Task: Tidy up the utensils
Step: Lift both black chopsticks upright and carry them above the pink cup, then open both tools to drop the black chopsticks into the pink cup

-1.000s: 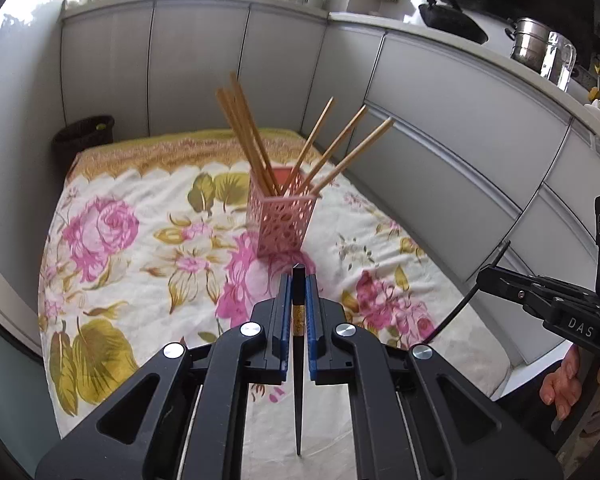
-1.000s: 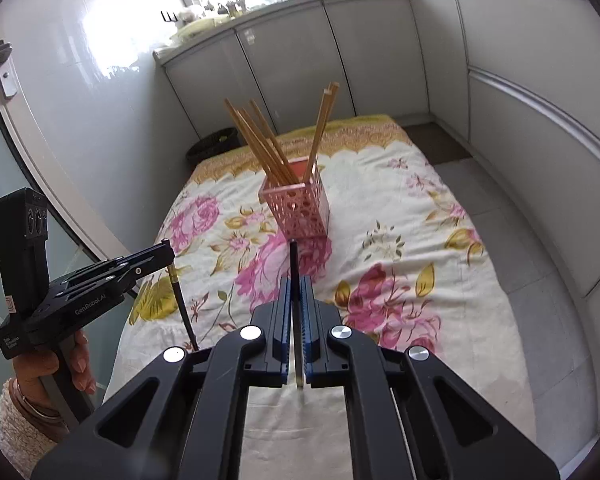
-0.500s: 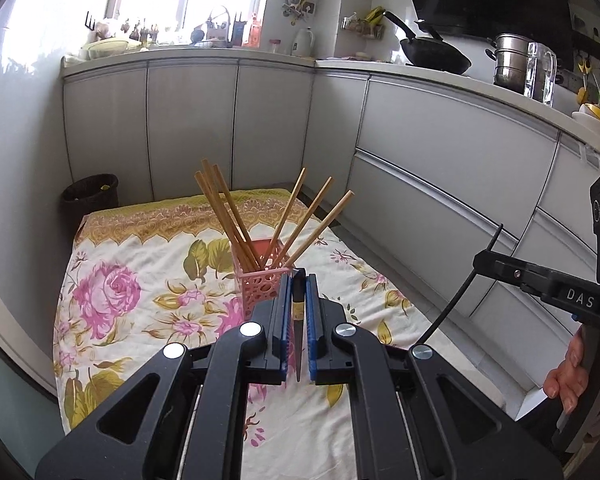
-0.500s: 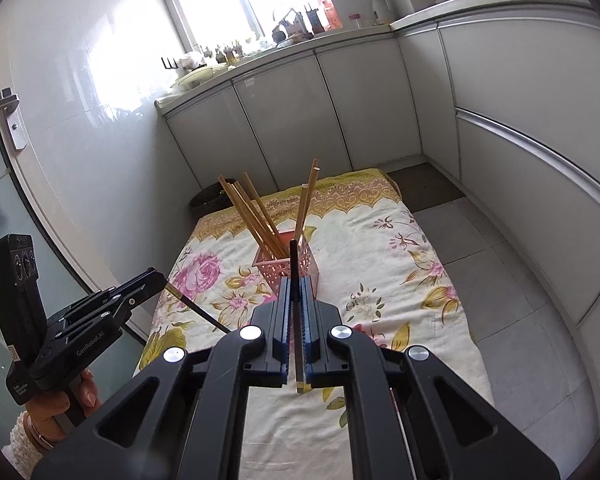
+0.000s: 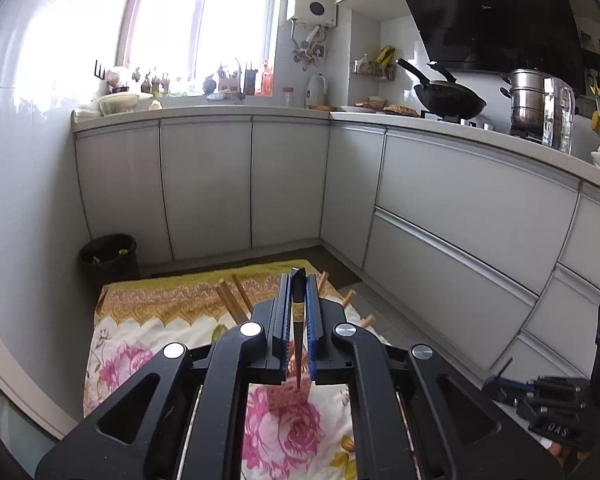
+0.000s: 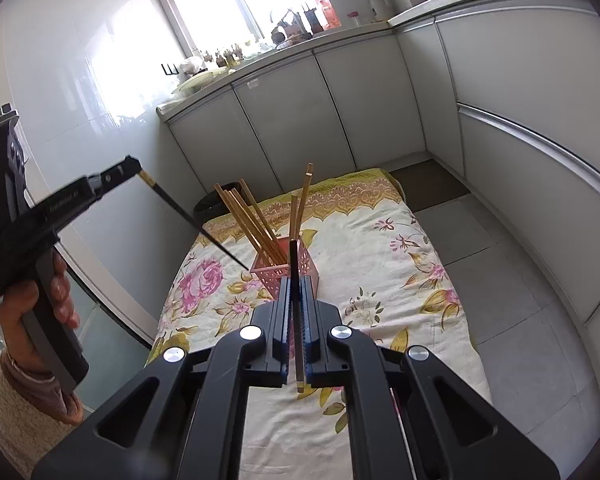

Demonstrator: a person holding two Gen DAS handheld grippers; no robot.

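Note:
A pink mesh holder [image 6: 303, 265] with several wooden chopsticks [image 6: 252, 222] stands on the floral cloth [image 6: 380, 264]. My left gripper [image 5: 298, 280] is shut on a black chopstick [image 5: 298, 340]; the holder [image 5: 290, 394] shows under it. From the right wrist view the left gripper [image 6: 134, 166] is raised at the left, its black chopstick [image 6: 192, 222] slanting down toward the holder's left rim. My right gripper [image 6: 297, 284] is shut on another black chopstick [image 6: 296, 312], just behind the holder.
White cabinets [image 5: 452, 216] line the back and right sides. A black waste bin [image 5: 108, 256] stands at the cloth's far left corner. A wok [image 5: 448, 100] and a steel pot [image 5: 532, 100] sit on the counter. Grey floor tiles [image 6: 500, 280] lie right of the cloth.
Both grippers have risen and tilted upward. The left gripper has lifted its chopstick high, pointing down toward the holder. The right gripper stays behind the holder with its chopstick.

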